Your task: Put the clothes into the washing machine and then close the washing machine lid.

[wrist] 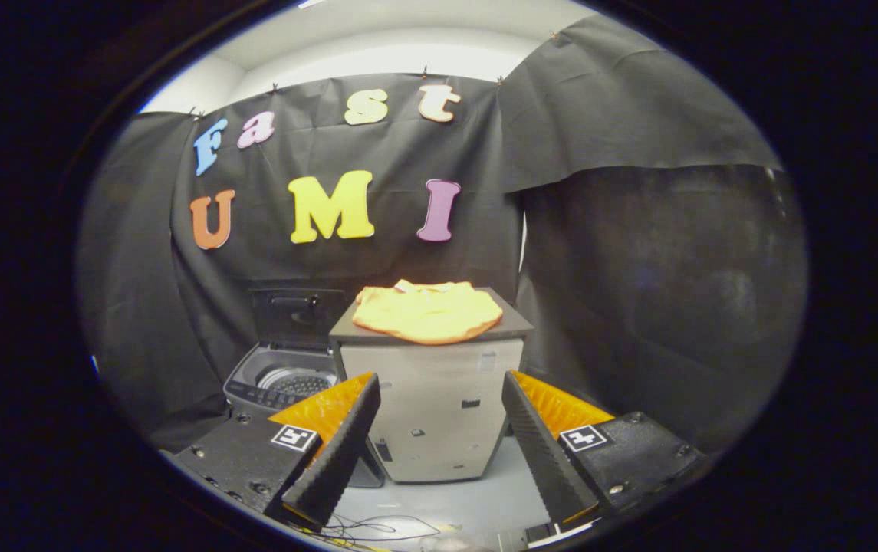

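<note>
Gripper (439,441) jaws spread wide, holding nothing, pale cabinet (431,406) just ahead between the fingers, yellow clothes (427,312) heaped on its dark top surface beyond, washing machine (279,383) beside the cabinet, lid (297,316) standing open, drum visible

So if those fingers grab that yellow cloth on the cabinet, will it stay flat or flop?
Probably flop: the yellow cloth lies limp, its edge drooping over the cabinet top. It looks thin, so likely light. The open gripper may lift only one fold.

Soft matt cloth clothes (427,313)
</note>
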